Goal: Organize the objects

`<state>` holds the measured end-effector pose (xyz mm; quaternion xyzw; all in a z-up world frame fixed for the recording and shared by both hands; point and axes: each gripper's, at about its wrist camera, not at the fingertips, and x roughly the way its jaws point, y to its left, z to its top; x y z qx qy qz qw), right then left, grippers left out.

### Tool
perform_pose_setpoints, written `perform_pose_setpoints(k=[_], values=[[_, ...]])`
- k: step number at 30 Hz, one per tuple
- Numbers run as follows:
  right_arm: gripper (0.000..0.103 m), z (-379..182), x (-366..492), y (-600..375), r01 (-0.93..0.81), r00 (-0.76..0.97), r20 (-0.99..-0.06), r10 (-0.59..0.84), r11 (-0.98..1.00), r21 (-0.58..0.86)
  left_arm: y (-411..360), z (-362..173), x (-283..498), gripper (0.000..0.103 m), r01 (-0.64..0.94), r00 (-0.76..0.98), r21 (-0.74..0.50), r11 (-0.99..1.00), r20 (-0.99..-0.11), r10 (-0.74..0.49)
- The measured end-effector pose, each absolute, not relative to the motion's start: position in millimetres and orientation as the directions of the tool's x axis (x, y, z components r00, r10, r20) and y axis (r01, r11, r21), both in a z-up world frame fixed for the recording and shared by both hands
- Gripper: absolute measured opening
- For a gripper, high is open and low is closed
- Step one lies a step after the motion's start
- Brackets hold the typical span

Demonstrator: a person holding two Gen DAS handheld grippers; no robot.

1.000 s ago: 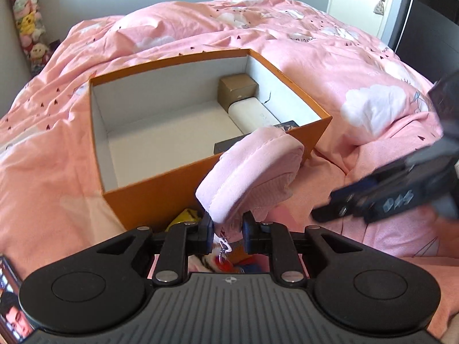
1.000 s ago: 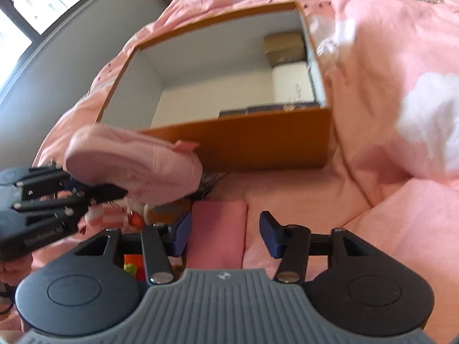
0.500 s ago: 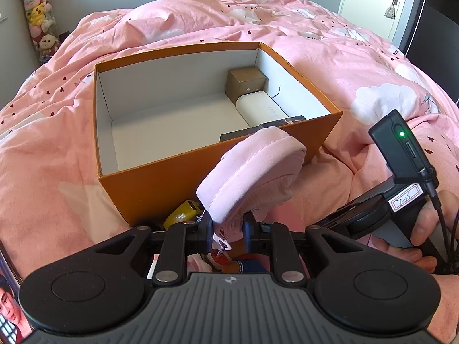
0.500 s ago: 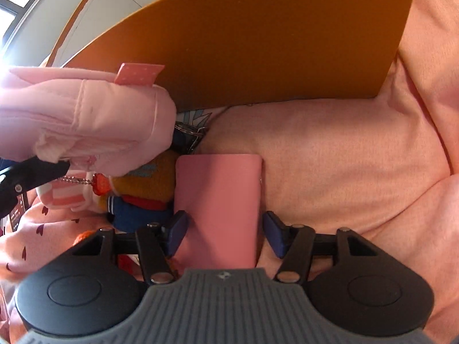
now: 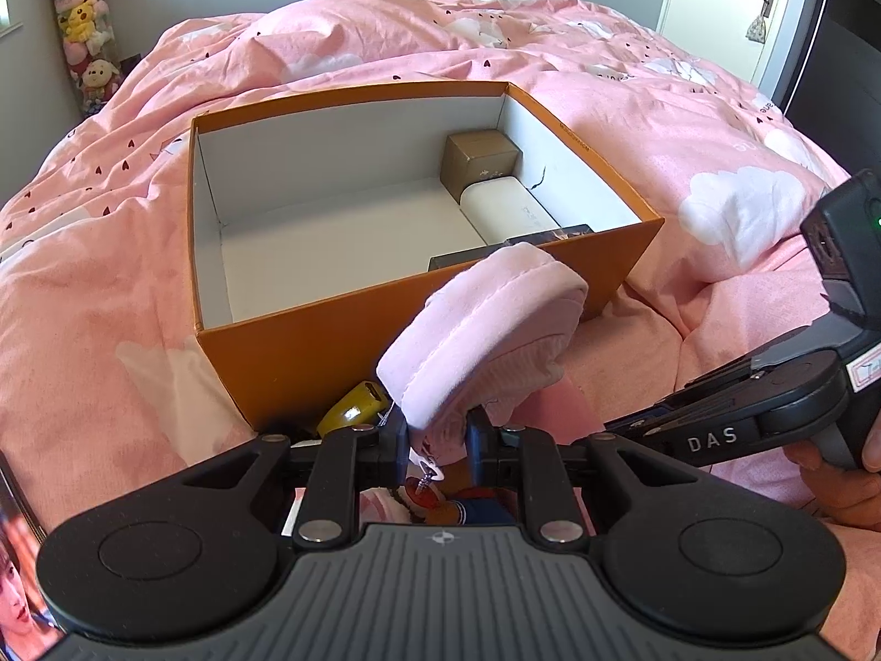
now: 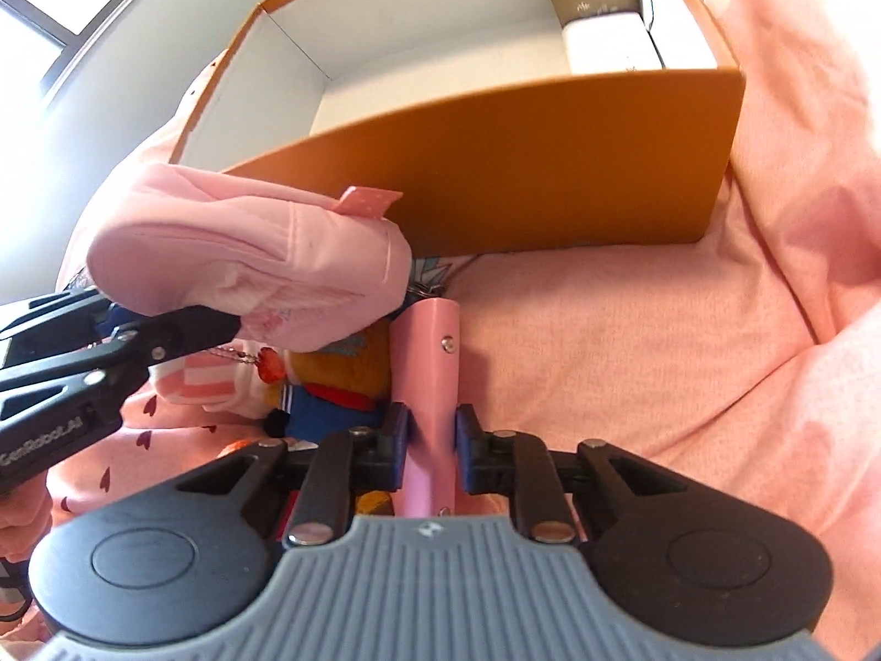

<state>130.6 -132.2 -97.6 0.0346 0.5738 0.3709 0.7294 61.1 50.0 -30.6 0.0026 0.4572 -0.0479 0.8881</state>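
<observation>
My left gripper (image 5: 436,435) is shut on a soft pink pouch (image 5: 484,341) and holds it up in front of the orange box (image 5: 341,352); the pouch also shows in the right wrist view (image 6: 248,253). My right gripper (image 6: 431,435) is shut on a flat pink case (image 6: 432,380), lifted on edge just before the box's near wall (image 6: 550,165). The box holds a brown carton (image 5: 482,160), a white case (image 5: 512,206) and a dark flat item at its right end.
Plush keychains (image 6: 330,380) and a yellow item (image 5: 355,410) lie on the pink duvet (image 5: 110,330) between the grippers and the box. A photo card (image 5: 19,606) lies at lower left. A door (image 5: 721,5) stands behind the bed.
My right gripper closed on the pink case and tipped it up on edge off the duvet. My left gripper still holds the pouch, slightly raised and back from the box.
</observation>
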Motion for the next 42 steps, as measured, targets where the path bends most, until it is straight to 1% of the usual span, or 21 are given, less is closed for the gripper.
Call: perform_pose_setpoints(k=[5,17,21,27,30,34,38,42], values=[[0.018,-76.6,116.8,-138.6,-0.541,0.143,-0.814,0.564,0.733,0.413,52.3,-26.7,60.0,0.022,0.079,0.591,-0.073,0.994,-0.799,-0.106],[0.018,-18.2,113.8,-167.4,-0.574,0.254,-0.774,0.58,0.735,0.362,50.0,7.3,54.8,0.022,0.113,0.649,-0.147,0.983,-0.737,-0.185],[0.018,13.6,117.8,-179.0,-0.582,0.288,-0.743,0.605,0.726,0.366,53.3,24.5,59.5,0.022,0.122,0.675,-0.171,0.978,-0.708,-0.208],[0.017,51.8,137.9,-183.3,-0.593,0.346,-0.667,0.66,0.704,0.39,61.5,48.1,79.7,0.022,0.121,0.707,-0.148,0.982,-0.681,-0.19],[0.017,64.9,154.4,-175.7,-0.601,0.376,-0.636,0.674,0.7,0.386,67.8,54.2,97.8,0.022,0.119,0.703,-0.124,0.985,-0.69,-0.172],[0.017,67.9,187.9,-159.4,-0.597,0.375,-0.614,0.694,0.688,0.412,82.1,54.8,128.5,0.021,0.104,0.676,-0.103,0.989,-0.722,-0.147],[0.017,59.9,222.8,-133.1,-0.587,0.382,-0.621,0.684,0.699,0.408,98.8,48.0,160.0,0.021,0.082,0.635,-0.092,0.992,-0.763,-0.123],[0.017,40.5,255.7,-105.0,-0.576,0.379,-0.641,0.668,0.712,0.402,108.2,35.4,182.7,0.021,0.067,0.596,-0.062,0.996,-0.798,-0.09]])
